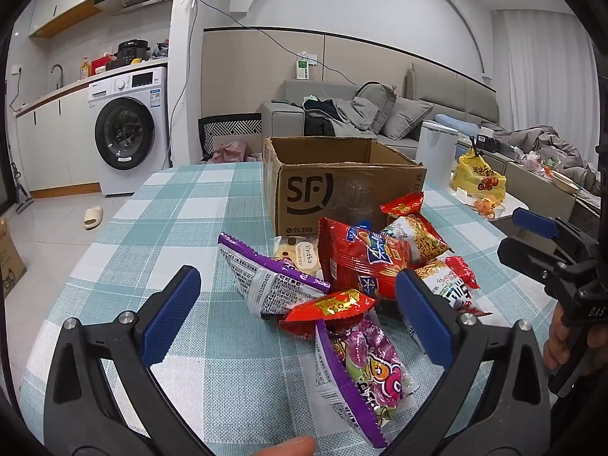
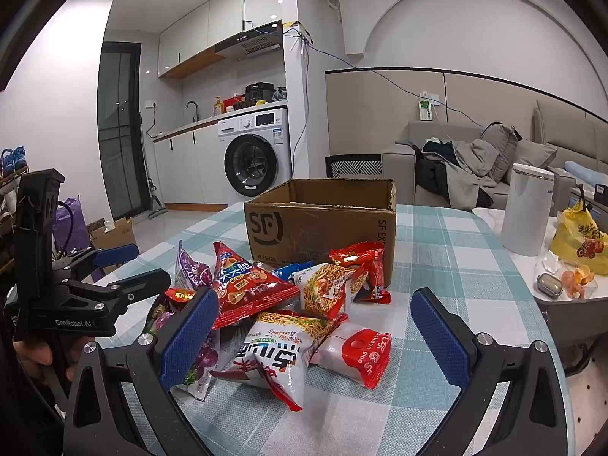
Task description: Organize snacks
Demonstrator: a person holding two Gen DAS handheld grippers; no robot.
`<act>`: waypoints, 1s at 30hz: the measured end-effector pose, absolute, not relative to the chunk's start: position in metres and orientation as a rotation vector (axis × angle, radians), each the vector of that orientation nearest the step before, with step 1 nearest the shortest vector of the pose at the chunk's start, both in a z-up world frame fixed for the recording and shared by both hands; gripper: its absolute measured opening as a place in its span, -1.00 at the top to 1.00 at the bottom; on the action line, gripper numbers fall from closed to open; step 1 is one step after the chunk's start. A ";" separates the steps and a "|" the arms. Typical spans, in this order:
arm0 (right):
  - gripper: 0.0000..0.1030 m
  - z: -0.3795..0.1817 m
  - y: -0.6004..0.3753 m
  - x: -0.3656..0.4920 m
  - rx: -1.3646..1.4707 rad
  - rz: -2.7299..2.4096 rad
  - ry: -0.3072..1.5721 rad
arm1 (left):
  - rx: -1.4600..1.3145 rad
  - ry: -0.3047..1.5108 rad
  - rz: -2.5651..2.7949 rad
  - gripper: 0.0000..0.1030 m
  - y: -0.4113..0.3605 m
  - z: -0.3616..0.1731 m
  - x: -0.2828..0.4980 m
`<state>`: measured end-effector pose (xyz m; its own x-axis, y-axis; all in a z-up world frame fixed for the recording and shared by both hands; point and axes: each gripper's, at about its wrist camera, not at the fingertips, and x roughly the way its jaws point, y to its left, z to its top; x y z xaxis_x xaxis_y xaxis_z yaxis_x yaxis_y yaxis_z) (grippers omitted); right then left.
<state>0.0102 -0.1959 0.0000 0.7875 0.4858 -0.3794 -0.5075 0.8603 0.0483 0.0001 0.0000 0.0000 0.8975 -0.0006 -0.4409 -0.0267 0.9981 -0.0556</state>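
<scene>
A pile of several snack packets lies on the checked tablecloth in front of an open cardboard SF box (image 1: 342,190) (image 2: 323,224). The pile has a big red triangular packet (image 1: 361,254) (image 2: 247,285), purple candy packets (image 1: 273,281) (image 1: 361,376), white-and-red noodle packets (image 2: 273,357) (image 2: 326,288) and a small red-and-white packet (image 2: 357,353). My left gripper (image 1: 304,315) is open and empty, its fingers either side of the near packets. My right gripper (image 2: 315,338) is open and empty over the noodle packets. The right gripper also shows in the left wrist view (image 1: 532,235).
The table (image 1: 171,228) has a teal checked cloth. A white canister (image 2: 526,209) and a yellow bag (image 2: 581,239) stand at the right edge. A sofa lies behind the box, a washing machine (image 1: 125,133) to the far left.
</scene>
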 end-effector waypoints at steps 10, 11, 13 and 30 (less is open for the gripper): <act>-1.00 0.000 -0.195 0.011 -0.057 0.535 0.395 | -0.059 0.453 0.014 -0.98 0.000 0.000 0.000; -1.00 0.000 -0.195 0.011 -0.058 0.535 0.393 | -0.060 0.453 0.014 -0.98 0.000 0.000 0.000; -1.00 0.000 -0.195 0.010 -0.058 0.535 0.393 | -0.060 0.452 0.015 -0.98 0.000 0.000 0.000; -1.00 0.000 -0.197 0.009 -0.063 0.534 0.389 | -0.057 0.452 0.015 -0.98 0.000 0.000 0.000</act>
